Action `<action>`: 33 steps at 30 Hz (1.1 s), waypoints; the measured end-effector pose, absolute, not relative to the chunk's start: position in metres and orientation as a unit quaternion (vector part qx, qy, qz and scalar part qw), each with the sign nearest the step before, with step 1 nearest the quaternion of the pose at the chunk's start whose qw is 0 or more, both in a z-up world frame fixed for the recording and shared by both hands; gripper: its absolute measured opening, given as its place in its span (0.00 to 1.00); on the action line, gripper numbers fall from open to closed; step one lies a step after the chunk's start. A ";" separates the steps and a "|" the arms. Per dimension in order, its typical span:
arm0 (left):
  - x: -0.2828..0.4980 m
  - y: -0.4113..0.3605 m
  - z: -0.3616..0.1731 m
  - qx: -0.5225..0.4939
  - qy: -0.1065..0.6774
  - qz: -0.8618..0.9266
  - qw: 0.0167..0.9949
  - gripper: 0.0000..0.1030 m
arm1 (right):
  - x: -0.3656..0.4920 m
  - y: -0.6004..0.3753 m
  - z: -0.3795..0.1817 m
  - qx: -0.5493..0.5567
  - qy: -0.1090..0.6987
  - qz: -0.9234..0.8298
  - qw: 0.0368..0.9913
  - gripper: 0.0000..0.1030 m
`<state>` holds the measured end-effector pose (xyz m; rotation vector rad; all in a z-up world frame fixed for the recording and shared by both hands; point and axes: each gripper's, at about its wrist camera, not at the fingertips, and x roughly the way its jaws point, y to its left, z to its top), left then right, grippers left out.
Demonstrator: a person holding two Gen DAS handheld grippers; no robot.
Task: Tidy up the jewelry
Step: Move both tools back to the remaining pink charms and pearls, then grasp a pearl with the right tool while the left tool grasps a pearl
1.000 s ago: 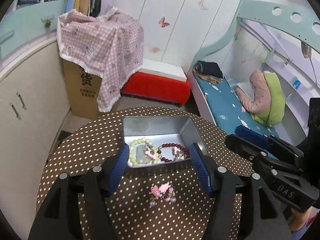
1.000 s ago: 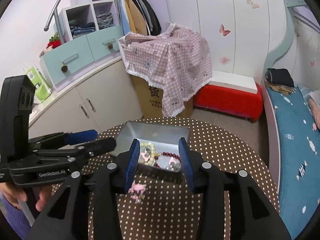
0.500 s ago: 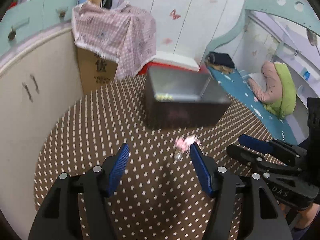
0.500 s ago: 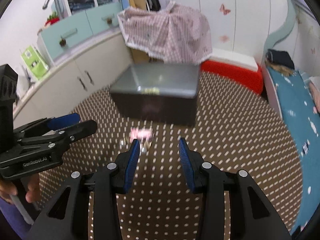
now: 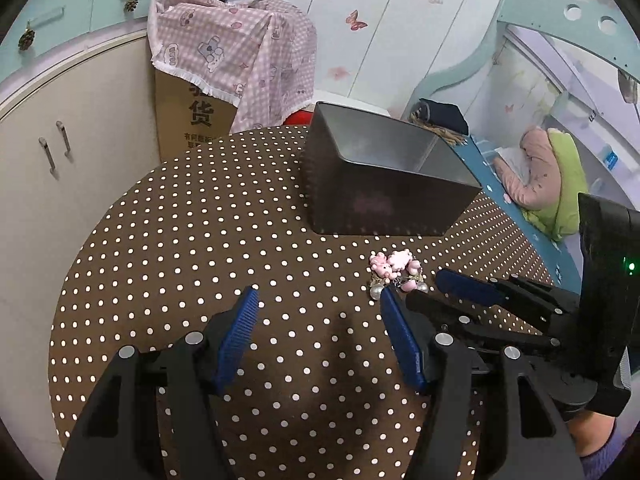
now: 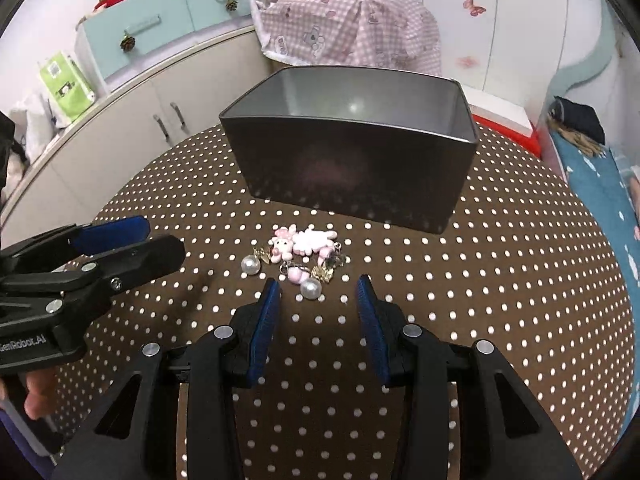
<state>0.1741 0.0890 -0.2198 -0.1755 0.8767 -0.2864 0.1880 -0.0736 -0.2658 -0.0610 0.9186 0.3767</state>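
A cluster of pink bunny charms with pearls (image 6: 301,251) lies on the brown dotted tablecloth (image 6: 500,280), just in front of a grey metal tin (image 6: 352,172). My right gripper (image 6: 317,283) hovers low over the cluster's near edge. Its jaws are closing, and one pearl (image 6: 311,289) lies between the tips, untouched. My left gripper (image 5: 318,300) is open and holds nothing. The charms (image 5: 394,268) sit just past its right fingertip, next to the right gripper (image 5: 460,292). From this low angle the tin (image 5: 380,200) hides its contents.
The round table's edge (image 5: 64,320) curves close on the left. Beyond it stand cream cabinets (image 5: 48,160), a cardboard box under a pink checked cloth (image 5: 240,52), and a bed (image 5: 540,184) on the right. The left gripper (image 6: 132,240) shows at the left in the right wrist view.
Both grippers have sunk toward the table. The tin, seen from above before with its bracelets showing, now shows only its side wall. The right jaws have narrowed slightly.
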 end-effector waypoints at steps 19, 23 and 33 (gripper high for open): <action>0.184 0.067 -0.231 -0.070 0.429 -0.158 0.887 0.59 | 0.176 -0.123 -0.257 -0.008 0.437 0.171 0.883 0.11; 0.185 0.046 -0.235 -0.034 0.430 -0.157 0.888 0.59 | 0.174 -0.133 -0.258 0.002 0.438 0.171 0.882 0.11; 0.202 0.028 -0.242 0.007 0.437 -0.149 0.887 0.44 | 0.175 -0.141 -0.257 0.020 0.434 0.178 0.883 0.11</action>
